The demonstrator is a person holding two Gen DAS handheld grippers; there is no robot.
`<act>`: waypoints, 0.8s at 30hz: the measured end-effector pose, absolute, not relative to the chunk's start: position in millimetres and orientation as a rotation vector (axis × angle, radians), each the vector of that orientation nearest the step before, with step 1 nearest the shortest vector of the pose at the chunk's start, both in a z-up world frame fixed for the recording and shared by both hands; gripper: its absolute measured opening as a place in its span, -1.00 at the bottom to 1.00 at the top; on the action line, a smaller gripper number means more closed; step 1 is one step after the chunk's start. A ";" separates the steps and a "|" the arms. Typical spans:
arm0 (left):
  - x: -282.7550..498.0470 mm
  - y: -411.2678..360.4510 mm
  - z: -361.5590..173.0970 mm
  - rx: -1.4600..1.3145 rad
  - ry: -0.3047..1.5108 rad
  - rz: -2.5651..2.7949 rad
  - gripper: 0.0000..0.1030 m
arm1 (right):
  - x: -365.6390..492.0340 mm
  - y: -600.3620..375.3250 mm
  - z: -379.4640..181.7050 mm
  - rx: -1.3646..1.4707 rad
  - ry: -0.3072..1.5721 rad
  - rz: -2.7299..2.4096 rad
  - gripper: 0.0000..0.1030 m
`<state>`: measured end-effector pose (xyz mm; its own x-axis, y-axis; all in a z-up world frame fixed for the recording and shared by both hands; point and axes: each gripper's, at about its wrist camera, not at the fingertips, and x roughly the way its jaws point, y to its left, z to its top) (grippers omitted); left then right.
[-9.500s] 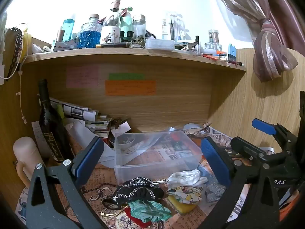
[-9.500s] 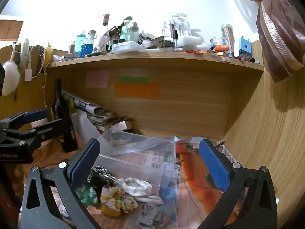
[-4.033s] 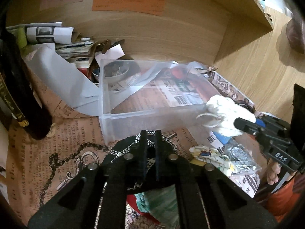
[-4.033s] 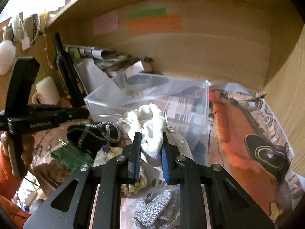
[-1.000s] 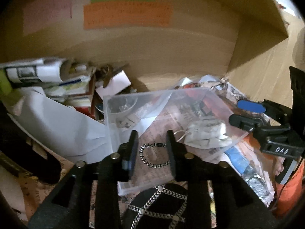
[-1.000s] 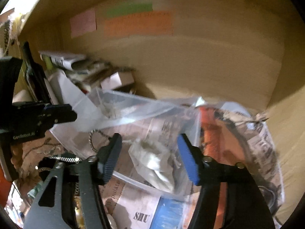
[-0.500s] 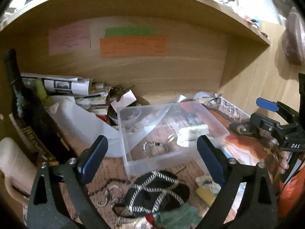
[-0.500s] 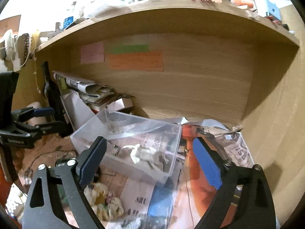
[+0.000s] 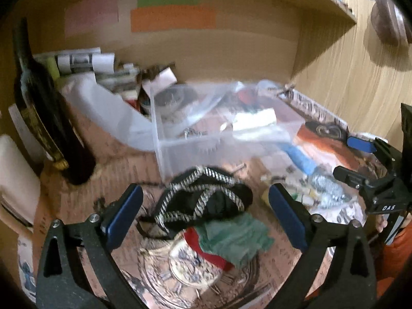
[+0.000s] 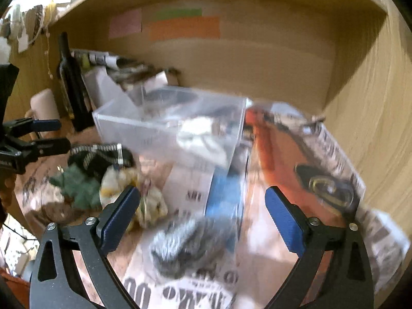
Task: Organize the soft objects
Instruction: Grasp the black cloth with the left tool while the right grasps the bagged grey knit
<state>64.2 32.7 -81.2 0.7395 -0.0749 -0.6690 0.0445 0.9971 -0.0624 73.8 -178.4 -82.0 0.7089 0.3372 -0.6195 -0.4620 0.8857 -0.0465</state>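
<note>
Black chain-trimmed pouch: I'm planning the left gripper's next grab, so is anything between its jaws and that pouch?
Nothing visible. The left gripper is open, and the black chain-trimmed pouch lies uncovered in front of the clear plastic bin, resting on the green cloth.

Each hand-held gripper (image 9: 203,209) is a black frame with blue pads, silver screws, white "DAS" lettering.

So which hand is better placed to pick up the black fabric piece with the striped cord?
Left. The open left gripper has the black fabric piece with striped cord between its fingers; the right gripper frames the grey knitted item.
</note>
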 end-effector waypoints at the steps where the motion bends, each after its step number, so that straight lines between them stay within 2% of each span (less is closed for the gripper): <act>1: 64.7 32.2 -85.0 -0.047 0.748 -0.067 0.93 | 72.7 -180.1 -86.9 -0.198 0.659 0.446 0.89; 4: 66.5 28.7 -96.9 -0.054 0.783 -0.080 0.93 | 70.9 -185.1 -101.0 -0.171 0.709 0.450 0.86; 6: 69.8 26.6 -103.6 -0.053 0.800 -0.082 0.93 | 69.6 -187.6 -108.0 -0.161 0.729 0.449 0.76; 8: 75.9 26.6 -109.4 -0.061 0.818 -0.079 0.93 | 71.9 -188.8 -114.0 -0.147 0.761 0.461 0.45; 11: 88.5 29.7 -118.8 -0.091 0.854 -0.075 0.93 | 72.8 -191.6 -119.4 -0.113 0.792 0.490 0.19; 20: 109.7 34.3 -131.0 -0.140 0.864 -0.053 0.92 | 74.2 -196.1 -116.7 -0.091 0.779 0.498 -0.37; 21: 110.7 34.8 -130.8 -0.144 0.858 -0.053 0.90 | 74.4 -197.1 -116.1 -0.085 0.776 0.498 -0.40; 24: 111.0 35.5 -130.1 -0.148 0.853 -0.055 0.67 | 75.5 -198.6 -114.4 -0.079 0.766 0.495 -0.50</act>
